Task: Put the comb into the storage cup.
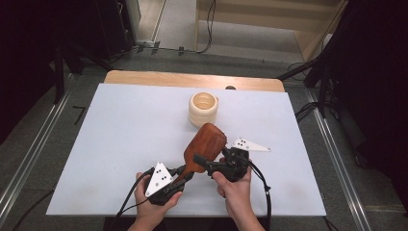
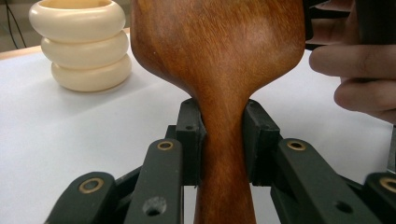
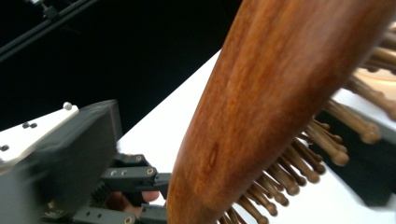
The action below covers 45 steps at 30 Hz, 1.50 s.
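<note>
A brown wooden hairbrush [image 1: 204,142] is held above the white table, its head pointing away from the person. My left gripper [image 1: 185,174] is shut on the brush's narrow neck [image 2: 223,140], one black pad on each side. From the right, my right gripper [image 1: 202,161] reaches to the head; one black jaw lies over the smooth back. In the right gripper view the brush [image 3: 280,93] is edge-on, its wooden bristles [image 3: 299,182] facing right, with a dark part behind them. How far those jaws are closed is hidden.
A cream ringed cup [image 1: 203,109] stands upright on the white table sheet [image 1: 125,134], just beyond the brush head, and appears again as the cup [image 2: 79,46] at upper left. Bare sheet lies left and right. A wooden strip [image 1: 192,79] edges the far side.
</note>
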Each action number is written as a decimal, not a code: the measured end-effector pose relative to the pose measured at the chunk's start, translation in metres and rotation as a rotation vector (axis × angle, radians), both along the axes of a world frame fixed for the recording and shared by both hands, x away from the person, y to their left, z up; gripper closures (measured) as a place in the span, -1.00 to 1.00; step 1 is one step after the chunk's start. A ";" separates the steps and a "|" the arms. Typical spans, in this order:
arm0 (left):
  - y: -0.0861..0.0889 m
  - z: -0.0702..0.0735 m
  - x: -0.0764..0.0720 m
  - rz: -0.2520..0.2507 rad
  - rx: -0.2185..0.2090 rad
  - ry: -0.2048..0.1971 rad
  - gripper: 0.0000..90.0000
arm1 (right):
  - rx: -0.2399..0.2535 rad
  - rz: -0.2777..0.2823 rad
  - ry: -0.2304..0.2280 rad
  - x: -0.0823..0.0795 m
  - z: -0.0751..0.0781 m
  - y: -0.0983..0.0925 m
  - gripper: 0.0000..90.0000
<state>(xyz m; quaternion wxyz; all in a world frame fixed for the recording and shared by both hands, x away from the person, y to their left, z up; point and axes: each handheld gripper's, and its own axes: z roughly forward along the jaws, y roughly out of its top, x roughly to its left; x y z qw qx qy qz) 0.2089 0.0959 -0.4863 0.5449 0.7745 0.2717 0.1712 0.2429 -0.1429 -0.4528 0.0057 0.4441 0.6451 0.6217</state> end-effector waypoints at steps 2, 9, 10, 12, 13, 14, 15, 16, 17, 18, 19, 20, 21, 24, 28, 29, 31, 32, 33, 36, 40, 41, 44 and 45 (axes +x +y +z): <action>0.000 0.000 0.000 0.000 -0.001 -0.003 0.60 | 0.002 -0.006 0.003 0.000 0.000 0.000 -0.74; -0.002 -0.001 -0.003 0.007 0.003 -0.011 0.60 | 0.021 -0.028 0.034 0.000 -0.002 0.002 -0.62; -0.003 -0.001 -0.003 0.006 0.003 -0.011 0.60 | 0.021 -0.033 0.032 0.000 -0.002 0.001 -0.59; -0.003 0.000 -0.003 0.003 0.000 -0.011 0.60 | 0.026 -0.040 0.037 0.000 -0.003 0.001 -0.53; -0.003 0.000 -0.003 0.002 0.000 -0.013 0.60 | 0.026 -0.041 0.041 0.001 -0.004 0.001 -0.51; -0.004 0.000 -0.004 -0.002 -0.003 -0.014 0.60 | 0.026 -0.041 0.041 0.001 -0.004 0.001 -0.51; -0.004 0.000 -0.004 -0.004 -0.003 -0.014 0.60 | 0.023 -0.040 0.040 0.001 -0.005 0.002 -0.50; -0.005 0.000 -0.005 -0.007 0.001 -0.017 0.60 | 0.023 -0.040 0.045 0.001 -0.006 0.002 -0.49; -0.006 -0.001 -0.005 -0.010 0.002 -0.021 0.60 | 0.028 -0.037 0.051 0.001 -0.007 0.003 -0.45; -0.007 -0.001 -0.006 -0.011 0.005 -0.023 0.60 | 0.030 -0.037 0.052 0.001 -0.008 0.003 -0.44; -0.007 -0.001 -0.006 -0.012 0.005 -0.025 0.60 | 0.032 -0.043 0.054 0.001 -0.008 0.003 -0.40; -0.007 -0.001 -0.006 -0.013 0.005 -0.025 0.60 | 0.033 -0.048 0.051 0.001 -0.008 0.003 -0.36; -0.008 -0.001 -0.007 -0.015 0.004 -0.027 0.60 | 0.038 -0.052 0.052 0.001 -0.009 0.002 -0.32; -0.008 -0.002 -0.007 -0.017 0.008 -0.034 0.60 | 0.061 -0.056 0.053 0.001 -0.010 -0.002 -0.19; -0.009 -0.003 -0.006 -0.020 0.014 -0.033 0.60 | 0.088 -0.037 0.064 0.001 -0.012 -0.003 -0.10; -0.009 -0.004 -0.006 -0.026 0.013 -0.030 0.59 | 0.106 -0.021 0.066 0.001 -0.013 -0.004 -0.07; -0.009 -0.005 -0.005 -0.034 0.008 -0.023 0.59 | 0.119 -0.001 0.060 0.001 -0.015 -0.005 0.00; -0.009 -0.005 -0.004 -0.040 0.007 -0.019 0.59 | 0.122 0.009 0.046 0.000 -0.015 -0.005 0.04; -0.009 -0.006 -0.004 -0.047 0.002 -0.015 0.58 | 0.116 0.014 0.041 -0.001 -0.014 -0.005 0.06; -0.008 -0.005 -0.003 -0.059 -0.026 -0.012 0.40 | 0.086 0.018 0.008 -0.004 -0.010 -0.005 0.11; -0.004 -0.002 -0.002 -0.040 -0.036 -0.003 -0.23 | 0.078 0.018 -0.032 -0.006 -0.005 -0.008 0.13; -0.002 -0.001 0.000 -0.042 -0.043 0.011 -0.38 | 0.077 0.018 -0.034 -0.006 -0.003 -0.009 0.13; 0.002 -0.001 0.002 -0.043 -0.041 0.030 -0.75 | 0.061 0.009 -0.065 -0.007 0.001 -0.012 0.13; 0.004 0.000 0.003 -0.042 -0.038 0.039 -0.76 | 0.062 0.008 -0.067 -0.008 0.001 -0.013 0.14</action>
